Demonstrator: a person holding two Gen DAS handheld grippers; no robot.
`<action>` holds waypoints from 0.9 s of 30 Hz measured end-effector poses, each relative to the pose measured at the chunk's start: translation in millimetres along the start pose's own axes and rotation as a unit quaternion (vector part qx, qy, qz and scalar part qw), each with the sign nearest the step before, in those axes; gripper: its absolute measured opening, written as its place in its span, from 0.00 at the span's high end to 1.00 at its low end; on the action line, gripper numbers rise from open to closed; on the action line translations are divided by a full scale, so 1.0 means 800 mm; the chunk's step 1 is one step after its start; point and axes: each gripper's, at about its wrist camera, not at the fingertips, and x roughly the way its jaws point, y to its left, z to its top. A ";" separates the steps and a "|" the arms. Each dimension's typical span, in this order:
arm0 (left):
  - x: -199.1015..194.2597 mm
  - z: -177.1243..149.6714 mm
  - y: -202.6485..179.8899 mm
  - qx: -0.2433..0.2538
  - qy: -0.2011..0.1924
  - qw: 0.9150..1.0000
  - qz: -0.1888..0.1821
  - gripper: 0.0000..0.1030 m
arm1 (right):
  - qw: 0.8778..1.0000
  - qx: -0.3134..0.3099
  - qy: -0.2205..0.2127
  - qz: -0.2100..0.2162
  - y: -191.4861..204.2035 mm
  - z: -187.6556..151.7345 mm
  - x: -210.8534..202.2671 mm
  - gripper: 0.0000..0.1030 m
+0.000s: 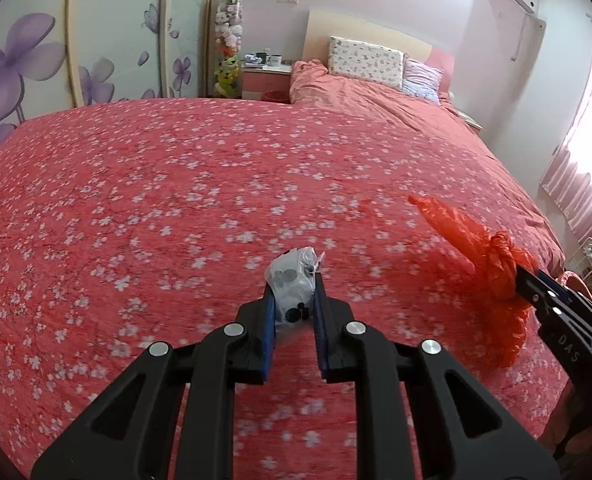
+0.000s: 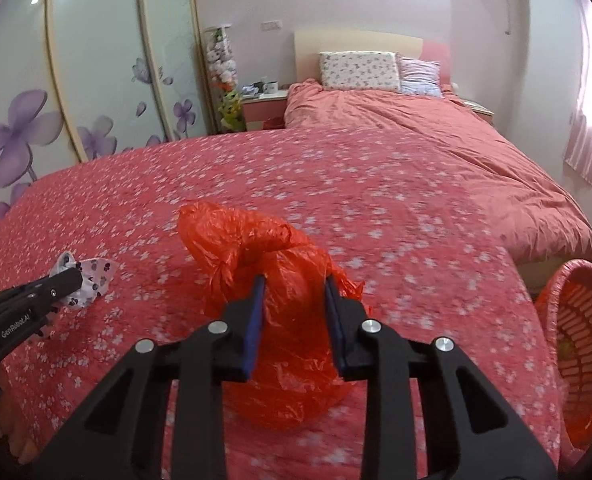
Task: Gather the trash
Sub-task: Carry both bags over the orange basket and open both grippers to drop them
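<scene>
Over the near half of the bed (image 1: 144, 184), above its red flowered cover, I have two grippers and two pieces of trash, one in each. My left gripper (image 1: 294, 300) has its fingers pinched on a small white bag printed with dark paw marks (image 1: 292, 280); the bag sticks out past the fingertips and sits squeezed between the blue pads. From the right wrist view I see the same white bag (image 2: 92, 276) held clear above the cover toward the bed's left edge, with the left gripper (image 2: 70, 282) coming in from the lower left corner.

My right gripper (image 2: 294, 292) straddles a knotted orange plastic bag (image 2: 280, 264). Its fingers stand on either side of the bag's neck with the bulging body hanging below them; in the left wrist view the right gripper (image 1: 522, 280) shows its tips closed into the knot of the orange bag (image 1: 492, 260), so I read it as gripping. The orange bag hangs near the bed's right edge.

Beside that right edge, down on the floor side, I count one pink slatted basket (image 2: 580, 344), tipped so that I look into its open mouth.

At the head end I count two pillows: one flowered white pillow (image 1: 366, 60) and one lilac pillow (image 1: 422, 78) touching it on the right.
</scene>
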 end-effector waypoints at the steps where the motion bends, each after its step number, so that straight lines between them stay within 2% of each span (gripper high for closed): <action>1: -0.001 0.000 -0.005 0.003 0.000 1.000 -0.002 0.84 | 1.000 0.004 -0.003 -0.003 -0.008 0.000 -0.004 0.72; 18: 0.001 -0.009 -0.095 0.052 0.000 0.997 -0.048 0.84 | 0.997 0.053 -0.037 -0.040 -0.092 -0.021 -0.064 0.72; 27: -0.009 -0.014 -0.152 0.075 -0.003 0.993 -0.092 0.84 | 0.989 0.100 -0.070 -0.080 -0.148 -0.037 -0.105 0.72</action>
